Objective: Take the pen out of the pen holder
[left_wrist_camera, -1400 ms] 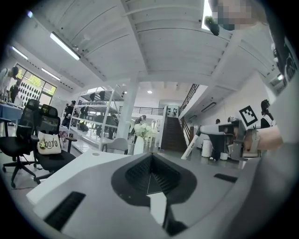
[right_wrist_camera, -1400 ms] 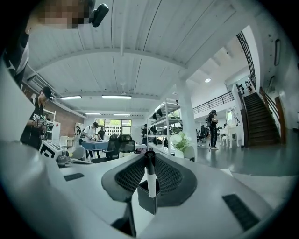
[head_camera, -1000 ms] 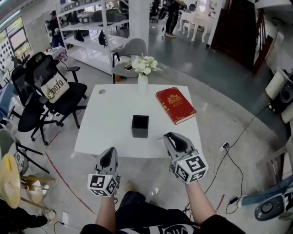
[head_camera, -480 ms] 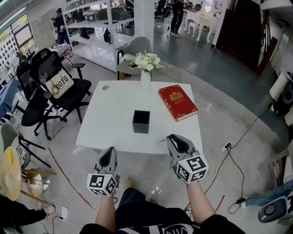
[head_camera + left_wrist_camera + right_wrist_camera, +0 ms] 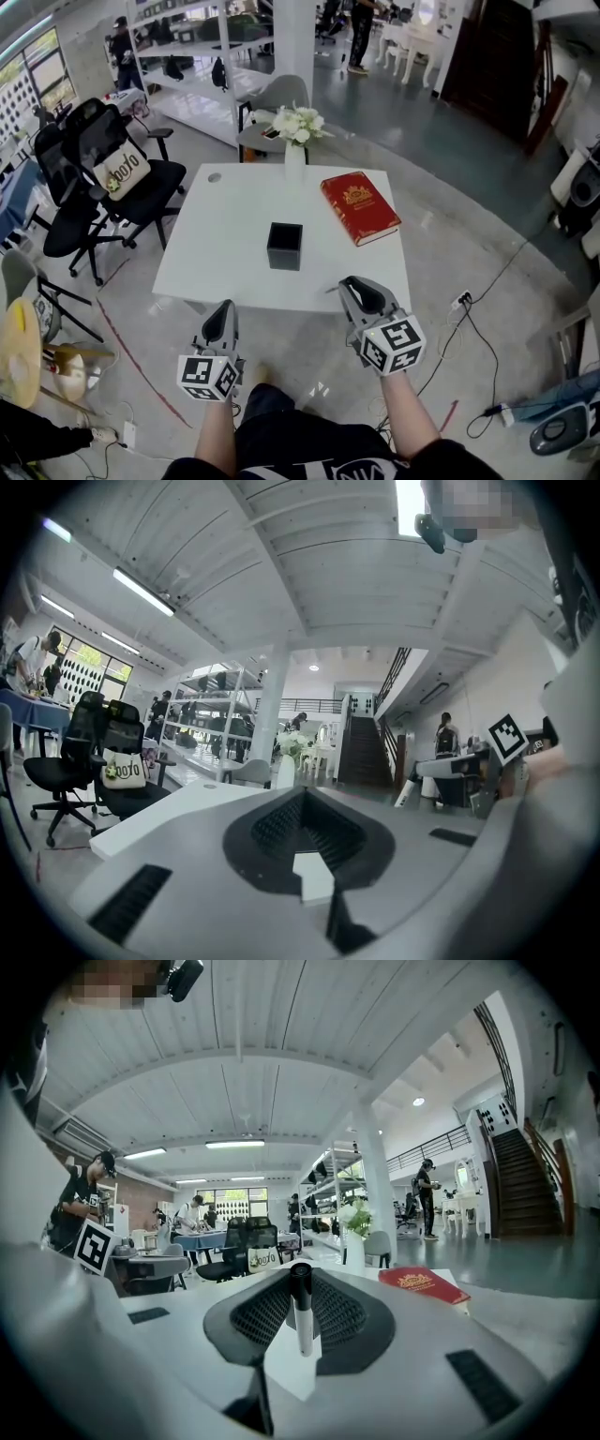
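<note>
- Sitting ahead of the left tongs (image 5: pixel 222 317) and right tongs (image 5: pixel 359 284): the white surface (image 5: pixel 225 262), close in front.
- Black pen holder (image 5: pixel 285 246) is further ahead, well apart from them.
- Left tongs are closed and empty.
- Right tongs clamp the pen (image 5: pixel 301 1312) upright. It looks light, stiff and slick, so a mid-barrel grip seems safest.
</note>
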A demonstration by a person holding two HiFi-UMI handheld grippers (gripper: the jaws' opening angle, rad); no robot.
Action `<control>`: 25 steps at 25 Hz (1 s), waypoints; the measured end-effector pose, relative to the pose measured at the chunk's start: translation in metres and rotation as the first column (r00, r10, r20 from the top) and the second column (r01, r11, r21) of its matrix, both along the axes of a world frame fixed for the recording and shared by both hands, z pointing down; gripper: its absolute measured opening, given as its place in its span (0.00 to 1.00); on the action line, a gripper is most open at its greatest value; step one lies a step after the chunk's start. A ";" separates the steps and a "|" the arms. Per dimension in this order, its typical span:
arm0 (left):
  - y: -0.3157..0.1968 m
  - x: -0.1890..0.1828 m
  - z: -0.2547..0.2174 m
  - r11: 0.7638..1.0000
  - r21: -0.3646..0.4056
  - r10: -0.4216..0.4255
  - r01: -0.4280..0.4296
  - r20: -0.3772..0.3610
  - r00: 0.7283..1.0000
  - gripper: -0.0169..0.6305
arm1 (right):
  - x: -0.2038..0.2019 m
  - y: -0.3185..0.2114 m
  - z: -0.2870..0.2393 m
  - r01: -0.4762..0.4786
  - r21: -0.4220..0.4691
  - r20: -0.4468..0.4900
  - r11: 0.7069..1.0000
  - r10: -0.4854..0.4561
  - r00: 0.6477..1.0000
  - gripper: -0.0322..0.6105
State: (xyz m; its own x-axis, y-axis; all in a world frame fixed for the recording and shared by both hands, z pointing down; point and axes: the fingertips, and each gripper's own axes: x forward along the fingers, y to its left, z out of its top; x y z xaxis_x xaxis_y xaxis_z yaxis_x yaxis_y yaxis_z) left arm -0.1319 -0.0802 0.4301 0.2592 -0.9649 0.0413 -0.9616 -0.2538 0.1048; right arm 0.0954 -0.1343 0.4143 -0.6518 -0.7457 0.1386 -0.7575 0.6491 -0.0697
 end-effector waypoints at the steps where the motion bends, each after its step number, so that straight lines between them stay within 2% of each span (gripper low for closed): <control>1: 0.000 0.001 0.001 1.000 -0.001 0.001 -0.001 -0.001 1.000 0.03 | 0.001 0.000 0.001 -0.001 -0.001 0.000 1.000 0.001 1.000 0.17; 25: -0.005 0.000 0.000 1.000 -0.008 0.000 0.000 -0.010 1.000 0.03 | 0.001 -0.004 0.002 0.011 -0.012 0.003 1.000 -0.011 1.000 0.17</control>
State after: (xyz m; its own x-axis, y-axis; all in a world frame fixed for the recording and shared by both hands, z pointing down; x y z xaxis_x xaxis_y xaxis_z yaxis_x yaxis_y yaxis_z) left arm -0.1321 -0.0850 0.4297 0.2599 -0.9645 0.0467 -0.9604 -0.2532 0.1161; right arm 0.0960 -0.1380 0.4166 -0.6603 -0.7368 0.1453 -0.7501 0.6564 -0.0798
